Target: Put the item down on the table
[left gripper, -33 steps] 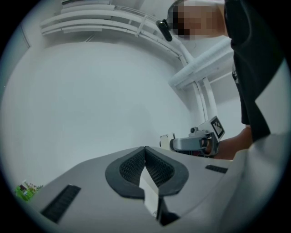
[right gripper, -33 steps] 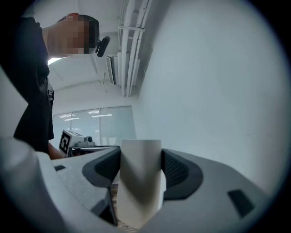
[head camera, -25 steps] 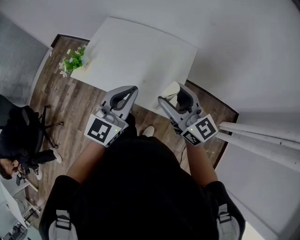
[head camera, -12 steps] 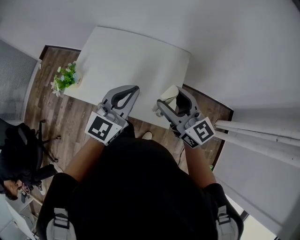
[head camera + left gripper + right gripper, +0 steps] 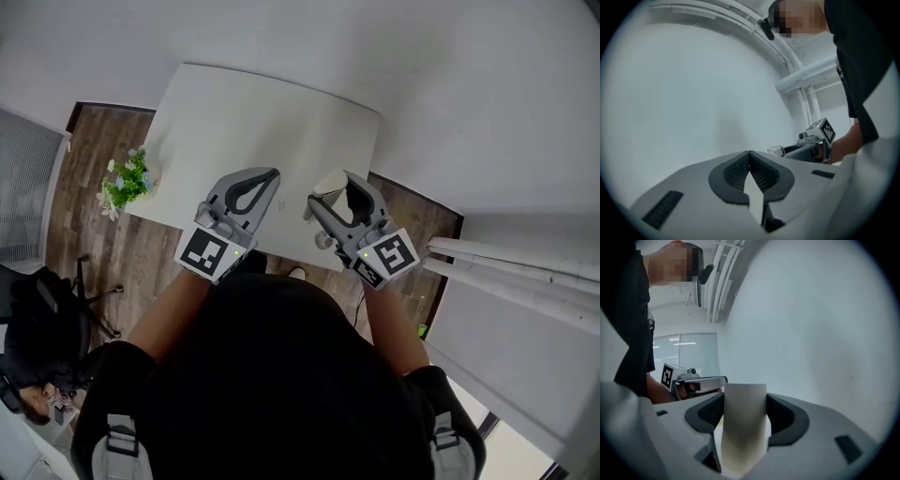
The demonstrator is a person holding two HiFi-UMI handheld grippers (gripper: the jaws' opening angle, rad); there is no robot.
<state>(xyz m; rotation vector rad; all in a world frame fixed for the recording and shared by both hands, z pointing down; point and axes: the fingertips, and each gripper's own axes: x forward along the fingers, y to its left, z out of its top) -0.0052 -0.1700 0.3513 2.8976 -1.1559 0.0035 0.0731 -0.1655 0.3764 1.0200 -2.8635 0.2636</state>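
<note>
The person's black top point(image 5: 272, 375) fills the bottom of the head view, with both forearms reaching forward. The left gripper point(image 5: 270, 176) has its jaws pressed together, the dark pads meeting with nothing between them. Beside it, the right gripper point(image 5: 330, 190) has its jaws clamped on a cream item point(image 5: 743, 427), which stands upright between the pads and rises above them. In the head view the cream item sits over the near right edge of the white table point(image 5: 262, 112); whether it touches the top cannot be told. A potted plant point(image 5: 125, 180) stands at the table's left corner. Wooden floor point(image 5: 103, 244) lies beyond, with a black chair point(image 5: 42, 314) at the left.
</note>
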